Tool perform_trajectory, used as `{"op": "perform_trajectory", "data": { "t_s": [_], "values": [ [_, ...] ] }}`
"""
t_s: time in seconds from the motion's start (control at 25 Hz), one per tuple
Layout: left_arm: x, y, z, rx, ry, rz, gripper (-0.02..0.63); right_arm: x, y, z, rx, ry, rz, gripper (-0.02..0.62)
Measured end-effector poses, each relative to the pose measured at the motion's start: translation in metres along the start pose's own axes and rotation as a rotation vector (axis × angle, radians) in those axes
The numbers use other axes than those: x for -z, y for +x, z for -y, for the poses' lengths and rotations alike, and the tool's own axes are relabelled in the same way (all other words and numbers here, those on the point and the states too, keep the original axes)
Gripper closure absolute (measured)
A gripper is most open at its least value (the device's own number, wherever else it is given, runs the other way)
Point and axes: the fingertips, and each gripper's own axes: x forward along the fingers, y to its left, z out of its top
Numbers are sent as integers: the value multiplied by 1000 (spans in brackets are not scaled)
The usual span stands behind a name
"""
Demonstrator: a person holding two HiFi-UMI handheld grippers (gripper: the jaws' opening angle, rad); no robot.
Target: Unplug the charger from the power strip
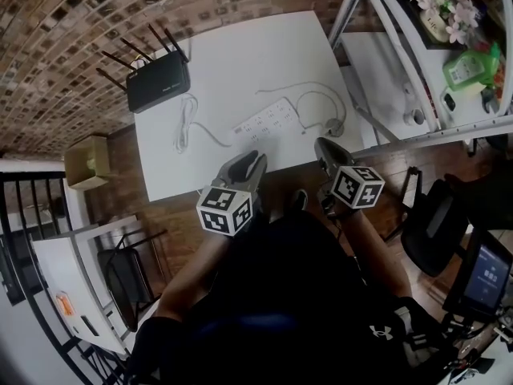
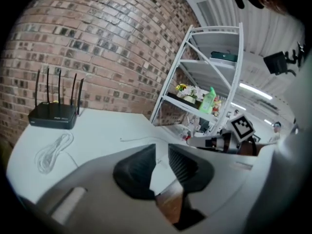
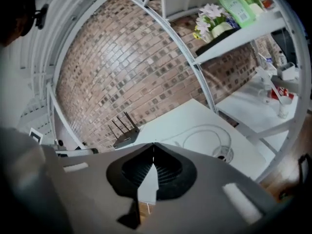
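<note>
A white power strip (image 1: 266, 119) lies on the white table (image 1: 240, 54), near its front edge. A thin white cable (image 1: 309, 91) loops from the strip to a small round piece (image 1: 334, 127) by the table's right front corner; the loop (image 3: 204, 130) also shows in the right gripper view. I cannot make out the charger's plug. My left gripper (image 1: 255, 160) hovers just in front of the strip, its jaws (image 2: 162, 150) a little apart with nothing between them. My right gripper (image 1: 323, 144) hangs beside the round piece, its jaws (image 3: 153, 146) shut and empty.
A black router (image 1: 158, 83) with antennas stands at the table's far left, with a coiled white cable (image 1: 186, 123) in front of it. A white shelf rack (image 1: 417, 62) with flowers and a green bottle (image 1: 469, 66) stands on the right. A black chair (image 1: 433, 223) is lower right.
</note>
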Motion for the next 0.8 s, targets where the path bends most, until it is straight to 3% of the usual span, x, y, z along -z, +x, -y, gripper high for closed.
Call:
{"op": "perform_trajectory", "data": {
  "t_s": [0.2, 0.36, 0.8],
  "values": [
    [-13, -9, 12, 15, 77, 30, 532, -13, -13, -48, -77, -193, 30, 584],
    [-11, -12, 14, 22, 92, 28, 532, -18, -18, -77, -111, -303, 57, 584],
    [-17, -14, 19, 31, 150, 35, 532, -18, -22, -93, -137, -346, 65, 584]
  ]
}}
